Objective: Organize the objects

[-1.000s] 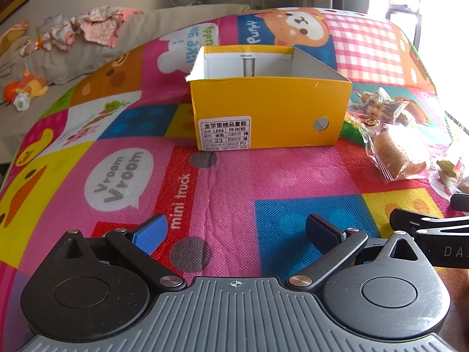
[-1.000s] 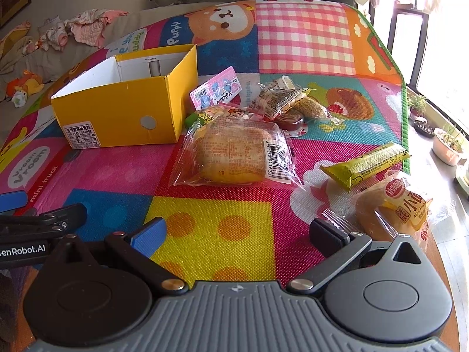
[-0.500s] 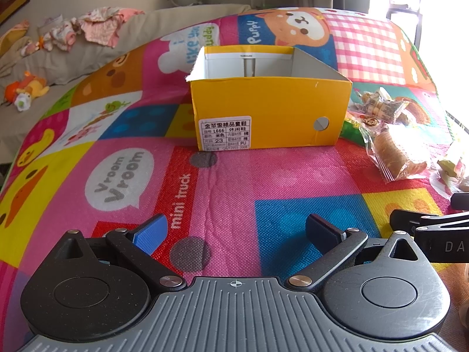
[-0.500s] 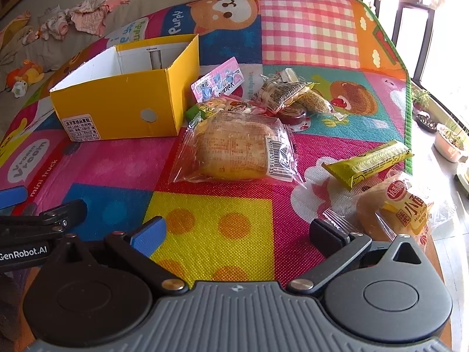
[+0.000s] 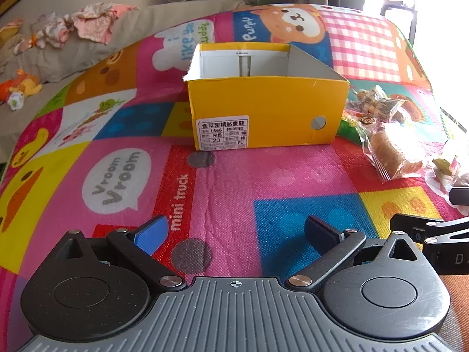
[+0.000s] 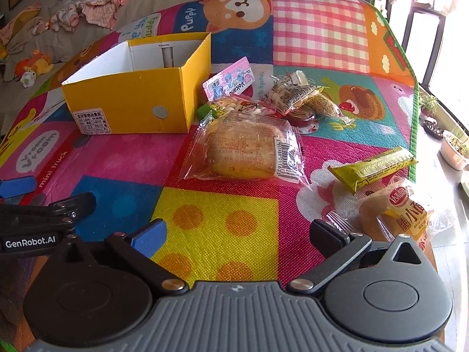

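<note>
An open yellow shoebox (image 5: 263, 111) (image 6: 132, 102) stands on the colourful play mat. To its right lie snack packs: a large clear-wrapped bread (image 6: 243, 149) (image 5: 392, 152), a pink Volcano pack (image 6: 228, 80), a green candy bag (image 6: 231, 107), a small biscuit pack (image 6: 290, 92), a yellow bar (image 6: 372, 168) and a wrapped mini cake (image 6: 401, 217). My left gripper (image 5: 234, 231) is open and empty, well short of the box. My right gripper (image 6: 237, 231) is open and empty above the mat, short of the bread.
The play mat (image 5: 293, 176) covers the table; its right edge (image 6: 413, 102) drops to the floor with plant pots (image 6: 453, 149). A grey sofa with clothes (image 5: 91, 25) and a toy (image 5: 23, 86) lies at the back left.
The right gripper has moved forward and risen a little, so the snacks sit lower and closer in its view. The left gripper has barely moved.
</note>
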`<state>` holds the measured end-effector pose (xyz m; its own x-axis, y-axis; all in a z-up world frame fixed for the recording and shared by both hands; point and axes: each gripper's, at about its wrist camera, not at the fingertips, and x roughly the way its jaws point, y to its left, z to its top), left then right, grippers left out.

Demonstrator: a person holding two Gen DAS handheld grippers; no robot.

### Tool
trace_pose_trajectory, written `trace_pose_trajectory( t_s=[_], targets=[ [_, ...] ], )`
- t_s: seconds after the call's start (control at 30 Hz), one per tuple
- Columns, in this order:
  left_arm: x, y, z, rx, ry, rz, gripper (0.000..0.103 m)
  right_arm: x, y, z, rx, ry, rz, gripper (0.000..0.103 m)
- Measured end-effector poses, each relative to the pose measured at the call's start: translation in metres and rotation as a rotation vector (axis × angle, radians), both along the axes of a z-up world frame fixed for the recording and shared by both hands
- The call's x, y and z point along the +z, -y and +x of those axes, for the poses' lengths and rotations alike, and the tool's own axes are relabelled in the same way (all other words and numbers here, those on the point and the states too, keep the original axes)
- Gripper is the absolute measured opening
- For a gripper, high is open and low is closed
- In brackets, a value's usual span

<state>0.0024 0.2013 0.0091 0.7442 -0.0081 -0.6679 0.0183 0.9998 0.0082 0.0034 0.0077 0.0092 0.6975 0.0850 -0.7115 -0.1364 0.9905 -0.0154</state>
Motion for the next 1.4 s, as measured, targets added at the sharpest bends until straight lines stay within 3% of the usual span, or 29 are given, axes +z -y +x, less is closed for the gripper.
trace_pose_trajectory(
  t_s=[0.3,0.53,0.77,0.97,1.0,1.03,1.07,1.13,1.2,1.27,1.4],
  targets=[
    [0.046,-0.024,0.011,-0.049,0.057,-0.061,0.101,0.042,0.000,-0.014,0.026,0.159,0.018,0.103],
    [0.093,-0.045,0.060,0.002,0.117,-0.088,0.101,0.088,0.012,0.004,0.028,0.176,0.072,0.103],
    [0.076,-0.056,0.123,0.025,0.049,-0.163,0.101,0.108,0.008,0.021,0.049,0.206,0.029,0.103],
    [0.047,-0.055,0.154,0.034,-0.016,-0.120,0.099,0.099,0.013,0.036,0.056,0.192,-0.011,0.103],
    [0.042,-0.055,0.156,0.040,-0.026,-0.118,0.095,0.096,0.015,0.039,0.054,0.183,-0.009,0.103],
    [0.039,-0.055,0.158,0.047,-0.031,-0.112,0.074,0.093,0.017,0.041,0.051,0.174,-0.006,0.103],
    [0.036,-0.055,0.160,0.049,-0.040,-0.107,0.043,0.090,0.019,0.043,0.049,0.164,-0.002,0.103],
    [0.031,-0.054,0.164,0.054,-0.054,-0.097,0.024,0.082,0.021,0.046,0.048,0.145,0.001,0.103],
    [0.028,-0.054,0.166,0.053,-0.061,-0.097,0.022,0.075,0.023,0.046,0.052,0.132,-0.004,0.103],
    [0.027,-0.055,0.167,0.066,-0.079,-0.103,0.013,0.067,0.023,0.045,0.057,0.120,-0.020,0.103],
    [0.031,-0.058,0.165,0.069,-0.072,-0.120,0.010,0.060,0.020,0.039,0.078,0.121,-0.060,0.103]
  ],
)
